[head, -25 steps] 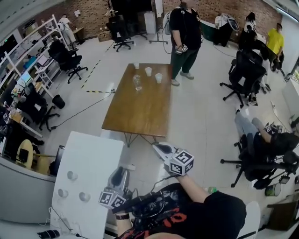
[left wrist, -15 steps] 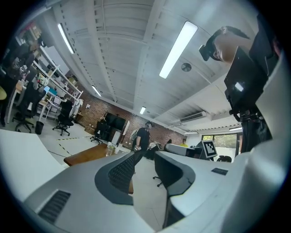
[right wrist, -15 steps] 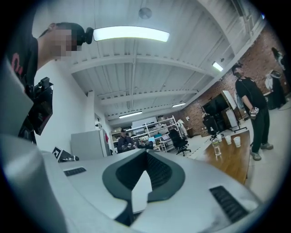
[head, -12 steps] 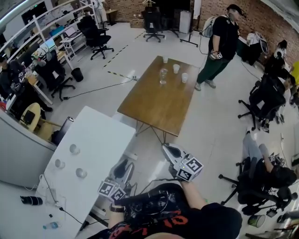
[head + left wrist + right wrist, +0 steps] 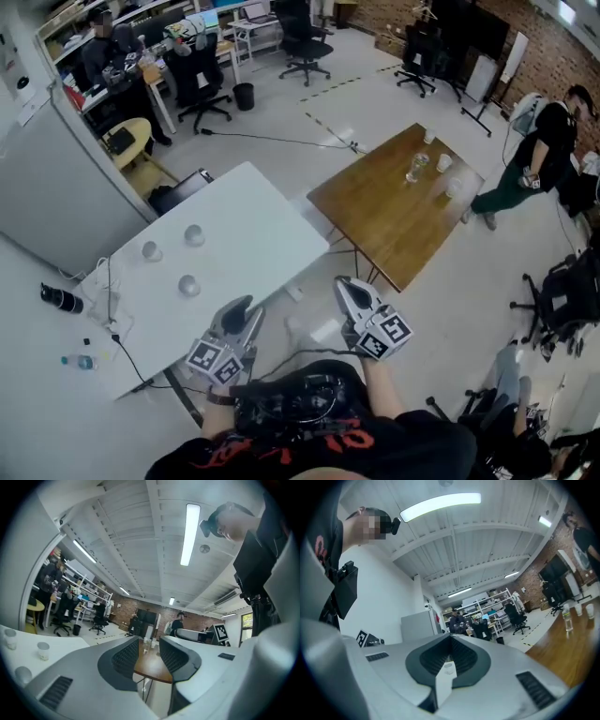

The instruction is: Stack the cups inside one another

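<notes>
Holds left gripper (image 5: pixel 242 307) by near edge of white worktop (image 5: pixel 253 211), fingers apart, nothing between. Holds right gripper (image 5: pixel 349 286) just to its right, fingers shut, empty. Three cups (image 5: pixel 188 285) apart on that worktop, farther off to the left, none stacked. More cups (image 5: pixel 443 162) on brown worktop (image 5: pixel 384 216), far right.

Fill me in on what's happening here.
A person holding a gripper in each hand stands at the near edge of a white table. Three cups sit apart on it, none stacked: one, a second and a third. Neither gripper has reached them. The left gripper has its jaws apart with nothing between them, and the right gripper is shut and empty. More cups sit on a wooden table beyond, where another person stands.
</notes>
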A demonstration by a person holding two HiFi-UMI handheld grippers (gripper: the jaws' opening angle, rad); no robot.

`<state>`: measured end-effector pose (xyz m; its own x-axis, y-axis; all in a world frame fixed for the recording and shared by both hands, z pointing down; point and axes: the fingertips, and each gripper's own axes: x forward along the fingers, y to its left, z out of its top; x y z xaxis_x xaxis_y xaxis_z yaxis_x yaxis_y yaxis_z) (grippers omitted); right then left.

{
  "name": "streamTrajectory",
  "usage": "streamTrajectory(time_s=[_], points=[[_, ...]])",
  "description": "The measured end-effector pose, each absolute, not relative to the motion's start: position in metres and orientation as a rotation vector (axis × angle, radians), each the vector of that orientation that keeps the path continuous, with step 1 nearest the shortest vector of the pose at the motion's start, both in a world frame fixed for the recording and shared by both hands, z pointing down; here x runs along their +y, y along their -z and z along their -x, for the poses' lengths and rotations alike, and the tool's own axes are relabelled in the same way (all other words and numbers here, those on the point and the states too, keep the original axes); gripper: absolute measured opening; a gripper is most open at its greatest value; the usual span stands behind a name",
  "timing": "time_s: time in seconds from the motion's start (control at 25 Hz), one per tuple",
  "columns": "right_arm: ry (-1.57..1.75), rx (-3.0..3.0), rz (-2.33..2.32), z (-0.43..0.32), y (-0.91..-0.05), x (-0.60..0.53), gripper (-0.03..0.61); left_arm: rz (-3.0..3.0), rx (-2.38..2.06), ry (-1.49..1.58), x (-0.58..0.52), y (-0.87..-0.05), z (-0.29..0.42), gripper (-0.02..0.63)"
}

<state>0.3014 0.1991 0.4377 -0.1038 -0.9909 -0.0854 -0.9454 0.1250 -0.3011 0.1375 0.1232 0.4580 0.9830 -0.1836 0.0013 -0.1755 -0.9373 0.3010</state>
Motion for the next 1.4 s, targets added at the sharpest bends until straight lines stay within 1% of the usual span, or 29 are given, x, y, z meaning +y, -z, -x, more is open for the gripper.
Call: streamTrajectory(time_s=[0.32,0.44,0.6,0.76,0.92,1.04,1.08,1.2,1.24,1.32,1.4], points=[[0.265,2.44,1.581,-0.255,-0.435,0.093,0.006,-2.773,-0.72,0.118,0.064,-0.456,-0.064,0.141],[0.324,2.63,1.323,-0.209,-0.439,0.046,0.006,-2.685,-0.949,0.131,0.049,-0.459,-0.024,0.141],[0.378,2.86,0.979,-0.141,-0.467,-0.004,0.006,-2.566,-1.202,0.116,0.029,-0.48,0.027,0.141],[0.396,2.987,0.752,-0.108,-0.484,-0.047,0.006,-2.477,-1.393,0.152,0.004,-0.478,0.048,0.141],[0.453,3.042,0.469,-0.091,-0.488,-0.072,0.006,-2.369,-1.596,0.145,0.005,-0.47,0.053,0.141],[0.413,3.108,0.346,-0.083,-0.492,-0.086,0.012,-2.309,-1.724,0.142,0.008,-0.463,0.06,0.141],[0.387,3.14,0.326,-0.08,-0.495,-0.089,0.026,-2.295,-1.754,0.139,0.009,-0.46,0.062,0.141],[0.345,3.214,0.331,-0.069,-0.512,-0.1,0.169,-2.265,-1.822,0.125,0.009,-0.455,0.066,0.141],[0.347,3.225,0.346,-0.066,-0.519,-0.103,0.205,-2.257,-1.841,0.121,0.009,-0.453,0.066,0.141],[0.364,3.245,0.37,-0.065,-0.537,-0.107,0.212,-2.243,-1.871,0.115,0.007,-0.451,0.065,0.141],[0.391,3.294,0.39,-0.064,-0.562,-0.107,0.282,-2.24,-1.885,0.1,0.004,-0.449,0.062,0.141]])
